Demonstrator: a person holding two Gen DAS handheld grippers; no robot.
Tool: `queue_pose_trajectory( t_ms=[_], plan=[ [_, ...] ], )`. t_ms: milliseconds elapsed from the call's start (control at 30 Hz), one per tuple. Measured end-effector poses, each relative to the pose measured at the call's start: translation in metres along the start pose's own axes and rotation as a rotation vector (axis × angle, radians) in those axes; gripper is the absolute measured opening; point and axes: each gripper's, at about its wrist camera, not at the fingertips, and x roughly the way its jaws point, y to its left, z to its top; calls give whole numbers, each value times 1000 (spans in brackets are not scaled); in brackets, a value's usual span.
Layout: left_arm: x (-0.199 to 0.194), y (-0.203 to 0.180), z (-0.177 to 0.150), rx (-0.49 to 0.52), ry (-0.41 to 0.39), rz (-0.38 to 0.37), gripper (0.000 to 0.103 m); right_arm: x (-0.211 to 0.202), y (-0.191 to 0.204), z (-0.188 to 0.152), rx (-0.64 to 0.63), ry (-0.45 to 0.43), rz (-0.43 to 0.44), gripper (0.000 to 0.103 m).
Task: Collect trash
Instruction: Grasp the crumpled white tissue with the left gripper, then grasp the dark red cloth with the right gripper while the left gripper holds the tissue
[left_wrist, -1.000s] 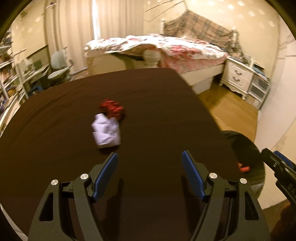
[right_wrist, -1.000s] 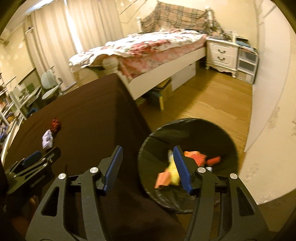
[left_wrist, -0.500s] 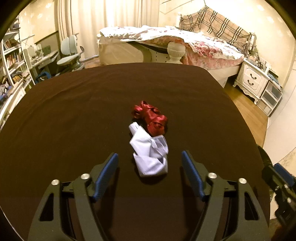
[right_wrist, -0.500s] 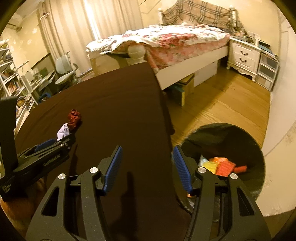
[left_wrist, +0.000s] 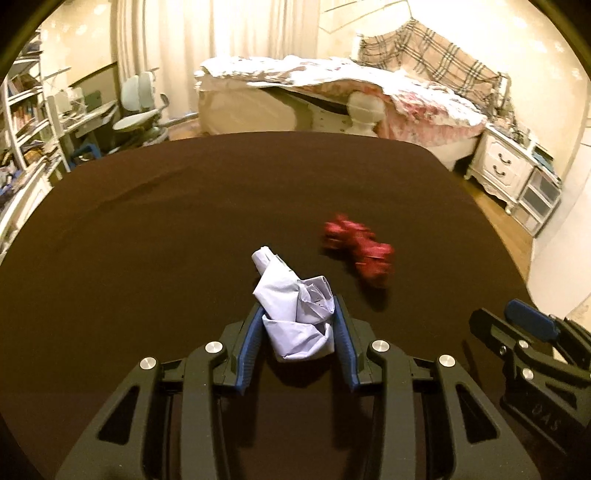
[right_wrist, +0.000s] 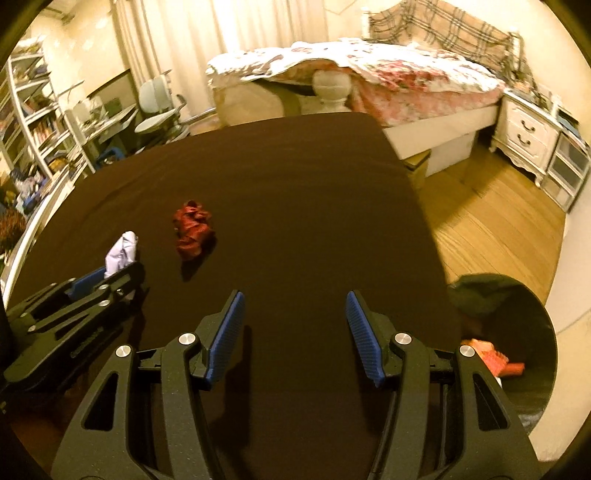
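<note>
Left gripper (left_wrist: 298, 325) fingers closing on crumpled paper (left_wrist: 295, 314); right gripper (right_wrist: 294, 332) fingers apart, empty.

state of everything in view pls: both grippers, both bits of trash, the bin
left gripper: jaws closing, white crumpled paper between the pads
white crumpled paper: on the table, pads at both its sides
right gripper: open, nothing between the pads, over bare table
red crumpled wrapper: loose on the table, untouched, apart from the paper
bin: on the floor past the table edge, black liner, orange scraps inside
</note>
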Motion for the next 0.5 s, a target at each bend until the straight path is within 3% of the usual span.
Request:
queue_pose_trajectory(
  t_ms=[267,500],
  plan=[
    [0,44,2,-44,-1,85,38,24,39,17,-82,25,24,56],
    [2,65,4,-88,7,89,38,44,69,34,-149,38,23,56]
  ],
)
